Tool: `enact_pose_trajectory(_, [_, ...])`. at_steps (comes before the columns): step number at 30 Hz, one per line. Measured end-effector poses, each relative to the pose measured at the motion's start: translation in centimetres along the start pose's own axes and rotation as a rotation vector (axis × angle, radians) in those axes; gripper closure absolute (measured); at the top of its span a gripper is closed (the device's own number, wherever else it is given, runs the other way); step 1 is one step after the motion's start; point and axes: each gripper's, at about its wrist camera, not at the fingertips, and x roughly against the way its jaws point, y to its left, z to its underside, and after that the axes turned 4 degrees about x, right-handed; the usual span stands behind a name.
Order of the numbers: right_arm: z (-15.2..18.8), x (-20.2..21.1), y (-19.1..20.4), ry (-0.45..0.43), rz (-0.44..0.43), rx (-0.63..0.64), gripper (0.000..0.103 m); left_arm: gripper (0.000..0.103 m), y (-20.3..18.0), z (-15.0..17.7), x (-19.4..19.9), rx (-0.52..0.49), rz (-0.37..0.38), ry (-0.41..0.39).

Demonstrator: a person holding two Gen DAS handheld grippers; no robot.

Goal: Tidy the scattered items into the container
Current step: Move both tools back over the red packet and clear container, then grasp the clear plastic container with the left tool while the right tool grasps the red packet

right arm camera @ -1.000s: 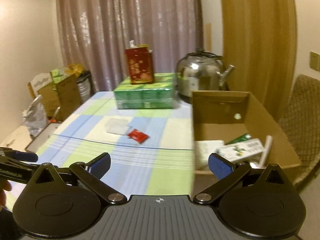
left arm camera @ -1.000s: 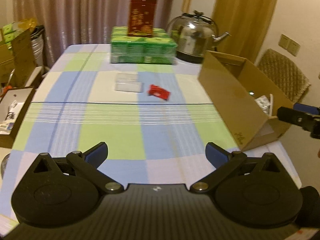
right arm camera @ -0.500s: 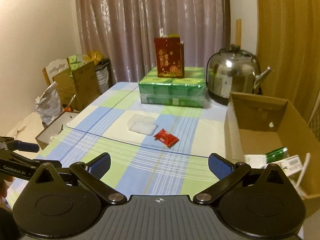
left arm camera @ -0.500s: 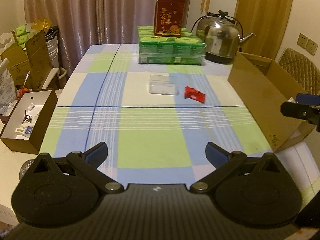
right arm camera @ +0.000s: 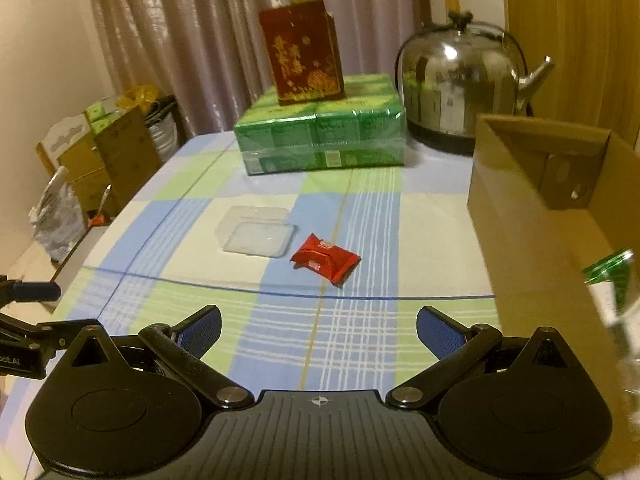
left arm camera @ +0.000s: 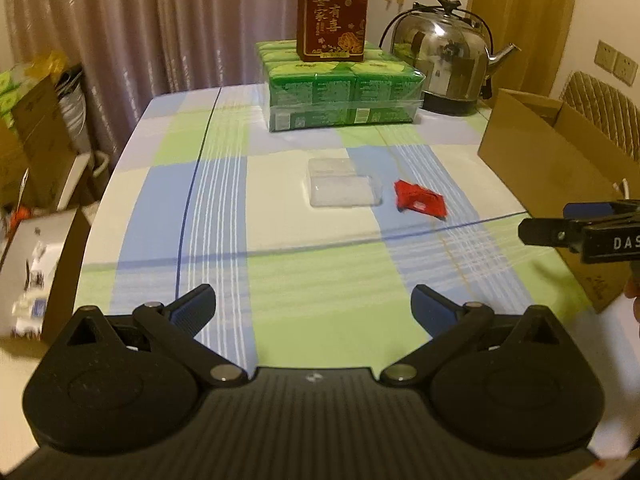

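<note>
A red snack packet (left arm camera: 420, 200) (right arm camera: 325, 258) and a clear plastic box (left arm camera: 340, 189) (right arm camera: 256, 232) lie side by side on the checked tablecloth. An open cardboard box (left arm camera: 548, 176) (right arm camera: 532, 216) stands at the table's right edge; a green and white item (right arm camera: 612, 276) shows inside it. My left gripper (left arm camera: 312, 308) is open and empty over the near table. My right gripper (right arm camera: 318, 326) is open and empty, facing the packet from the near side; it also shows in the left wrist view (left arm camera: 580, 228).
A green shrink-wrapped pack (left arm camera: 340, 92) (right arm camera: 320, 140) with a red carton (left arm camera: 334, 12) on top and a steel kettle (left arm camera: 448, 64) (right arm camera: 464, 80) stand at the far end. Boxes and bags (right arm camera: 100, 160) crowd the floor left of the table.
Both grippers have moved forward and left, toward the packet and the clear box. The cardboard box has slid to the right in both views. Both grippers stay open.
</note>
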Motion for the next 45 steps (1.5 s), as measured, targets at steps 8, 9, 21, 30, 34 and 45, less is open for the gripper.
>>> enact_pose_trajectory(8, [-1.2,-6.5,0.1,-0.012,0.047,-0.067,0.002,0.001,1.5,-2.2,-5.7,-0.046,0.027,0.003])
enact_pose_trajectory(9, [-1.3,-7.2,0.1,-0.013,0.056,-0.078,0.002,0.001,1.6,-2.4,-6.3,-0.053,0.030,0.003])
enact_pose_trajectory(21, [-1.7,-12.5,-0.1,-0.025,0.118,-0.133,0.011,0.001,2.8,-5.1,-11.8,-0.056,0.084,-0.047])
enact_pose_trajectory(30, [-1.7,-15.0,1.3,-0.027,0.218,-0.092,0.025,0.001,2.8,-5.5,-13.1,-0.046,0.091,-0.055])
enact_pose_trajectory(34, [-1.5,-15.0,1.3,-0.033,0.233,-0.058,0.039,0.001,2.4,-5.4,-13.3,-0.067,0.096,-0.051])
enact_pose_trajectory(45, [-1.6,-13.5,-1.0,-0.026,0.204,0.064,0.056,0.001,-0.9,-6.8,-15.0,-0.066,0.156,-0.041])
